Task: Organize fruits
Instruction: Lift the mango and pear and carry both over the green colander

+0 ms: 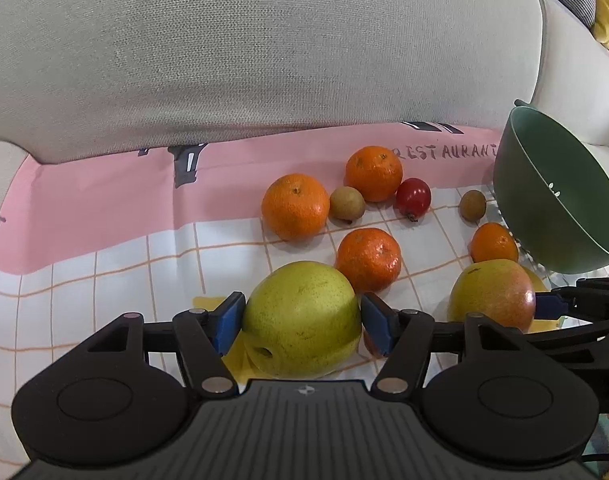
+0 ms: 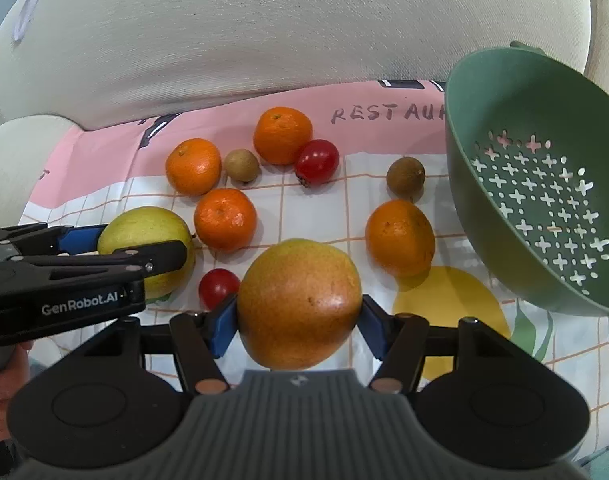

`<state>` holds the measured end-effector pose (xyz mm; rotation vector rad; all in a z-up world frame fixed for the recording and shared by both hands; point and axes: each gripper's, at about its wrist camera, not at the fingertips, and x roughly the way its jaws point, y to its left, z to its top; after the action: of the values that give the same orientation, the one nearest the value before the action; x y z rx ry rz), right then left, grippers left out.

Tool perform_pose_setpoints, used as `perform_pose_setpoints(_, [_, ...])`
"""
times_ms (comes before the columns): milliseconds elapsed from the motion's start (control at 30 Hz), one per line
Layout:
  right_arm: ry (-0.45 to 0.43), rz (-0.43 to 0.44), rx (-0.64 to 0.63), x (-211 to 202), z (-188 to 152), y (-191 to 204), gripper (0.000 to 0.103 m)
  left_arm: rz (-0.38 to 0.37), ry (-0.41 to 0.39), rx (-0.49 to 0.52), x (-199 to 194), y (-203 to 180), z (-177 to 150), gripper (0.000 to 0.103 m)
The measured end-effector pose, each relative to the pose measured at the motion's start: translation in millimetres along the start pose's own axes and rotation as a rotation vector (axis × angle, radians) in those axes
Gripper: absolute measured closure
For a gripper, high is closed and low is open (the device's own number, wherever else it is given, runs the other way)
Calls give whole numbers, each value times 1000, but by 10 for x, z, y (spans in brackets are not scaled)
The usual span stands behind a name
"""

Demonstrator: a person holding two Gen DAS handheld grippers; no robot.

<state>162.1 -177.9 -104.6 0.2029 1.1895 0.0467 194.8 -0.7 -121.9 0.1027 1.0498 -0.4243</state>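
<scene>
Left hand-held gripper [image 1: 302, 318]: blue pads pressed to both flanks of the green pear [image 1: 302, 320], clamped on it, low over the checked cloth [image 1: 104, 280]. Right hand-held gripper [image 2: 300, 322]: clamped likewise on the yellow-red pear [image 2: 300, 304]. The two pears sit side by side, green one to the left. Beyond them on the cloth: loose tangerines [image 2: 224, 218], two small brown fruits, red ones. Green colander [image 2: 544, 200] tilted at far right, nothing visible inside. Sofa cushion [image 1: 264, 60] behind.
</scene>
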Motion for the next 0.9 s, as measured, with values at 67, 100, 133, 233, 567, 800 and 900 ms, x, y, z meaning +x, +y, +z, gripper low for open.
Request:
perform_pose_setpoints(67, [-3, 2, -4, -42, -19, -7, 42, -1, -2, -11, -38, -8, -22, 30])
perform_pose_setpoints(100, [-3, 4, -7, -60, -30, -8, 42, -2, -6, -18, -64, -13, -32, 30])
perform_pose_setpoints(133, [-4, 5, -11, -80, -42, -6, 42, -3, -9, -26, -92, -19, -40, 30])
perform_pose_setpoints(233, [-10, 11, -27, -151, -83, 2, 43, -2, -17, -40, -193, -52, -60, 30])
perform_pose_setpoints(567, [-105, 55, -95, -563, -158, -79, 42, 23, -75, -45, -660, -243, -60, 30])
perform_pose_setpoints(800, [-208, 51, -160, -939, -118, -232, 42, 25, -104, -31, -962, -485, 9, 30])
perform_pose_setpoints(900, [-229, 40, -193, -1065, -95, -329, 42, 17, -118, -20, -1047, -613, 48, 30])
